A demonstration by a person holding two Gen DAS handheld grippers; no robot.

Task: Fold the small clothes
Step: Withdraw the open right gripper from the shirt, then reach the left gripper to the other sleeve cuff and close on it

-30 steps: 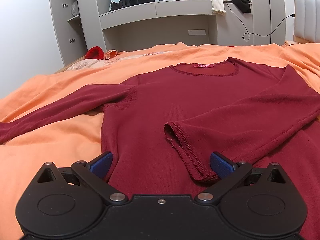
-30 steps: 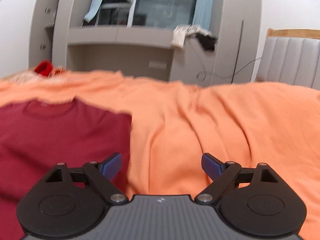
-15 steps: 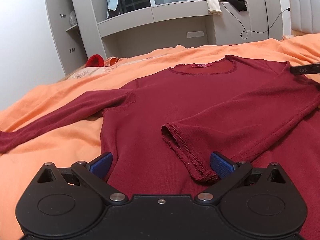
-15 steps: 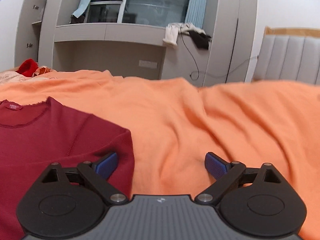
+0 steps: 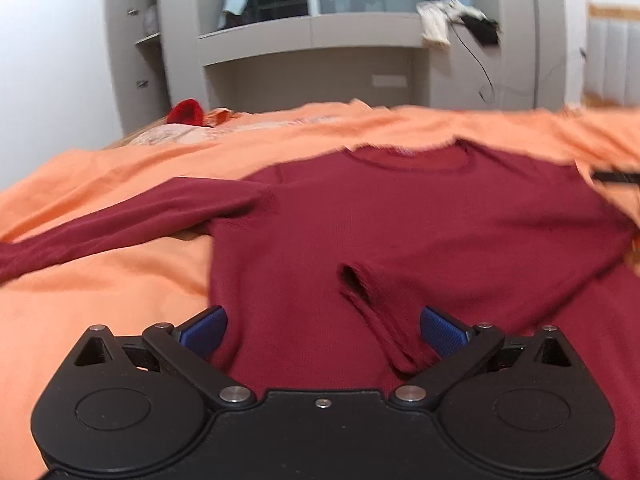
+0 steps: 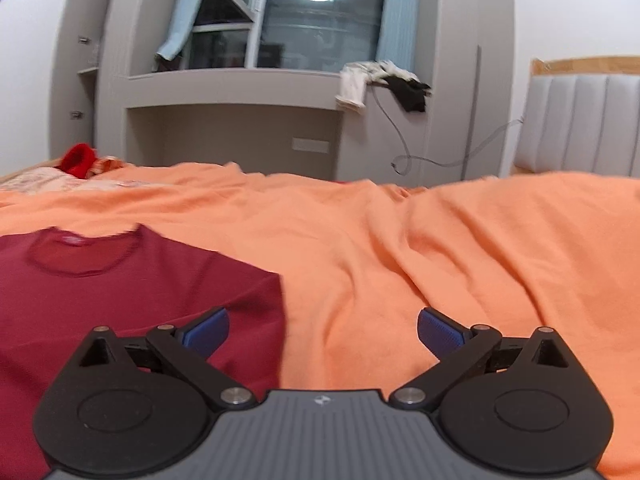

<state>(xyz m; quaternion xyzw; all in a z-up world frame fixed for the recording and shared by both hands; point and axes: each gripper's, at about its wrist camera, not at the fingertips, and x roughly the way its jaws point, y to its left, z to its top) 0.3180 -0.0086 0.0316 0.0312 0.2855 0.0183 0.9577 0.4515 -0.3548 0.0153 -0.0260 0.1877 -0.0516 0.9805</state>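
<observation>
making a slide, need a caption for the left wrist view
Open left tool above a dark red sweater, one sleeve folded across, on an orange bedspread.

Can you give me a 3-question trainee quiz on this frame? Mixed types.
1. True or false: the left gripper is shut on the sweater.
2. Which sleeve lies folded across the sweater's body: (a) the one on the picture's left, (b) the one on the right?
3. Fill in: the right gripper hovers over the sweater's side edge and the orange ____.

Key: 1 false, its fingers are spread apart; 2 b; 3 blanket.
</observation>
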